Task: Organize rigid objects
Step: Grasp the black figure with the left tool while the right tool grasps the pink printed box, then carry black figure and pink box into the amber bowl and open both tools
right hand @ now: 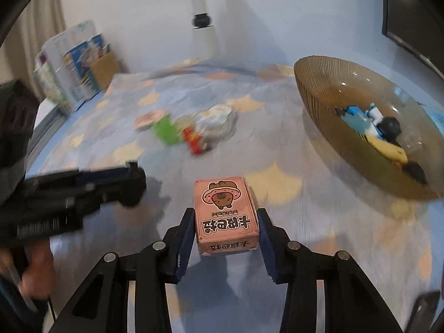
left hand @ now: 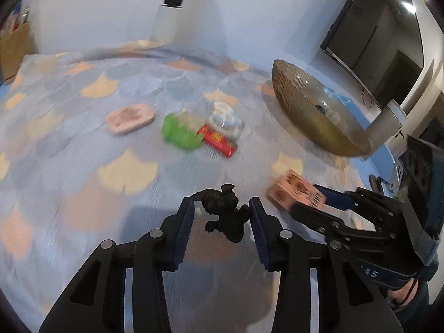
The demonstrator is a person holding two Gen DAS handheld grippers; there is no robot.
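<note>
A table (left hand: 83,144) under a blue cloth with scalloped patches fills both views, the surface where loose items wait to be sorted. At its far right sits a wide ribbed bowl (right hand: 313,94), amber and see-through, already holding blue, yellow and black toy pieces; judging by that, it is the collecting place. The left hand-held gripper (left hand: 222,208) reaches in from the near edge, its jaws closed on a small black figurine (left hand: 226,213) whose uneven body is pinched at both sides, so it hangs clear of the cloth. Just to its right, the right hand-held gripper (right hand: 226,222) clamps a pink card box (right hand: 226,213) by its long flat sides, lid face up, a hold that suits a stiff box and keeps it level. Both items are near the front of the table and well apart from the bowl, so I judge that each hand has made its pick and the carry to the bowl is the step ahead. In the middle of the table lie the leftovers in a loose cluster: a pink oval case (left hand: 130,118) at the left, a green toy (left hand: 179,133), a red packet (left hand: 219,140) and a clear tub (left hand: 226,118) touching or nearly so. Blur hides their details.
</note>
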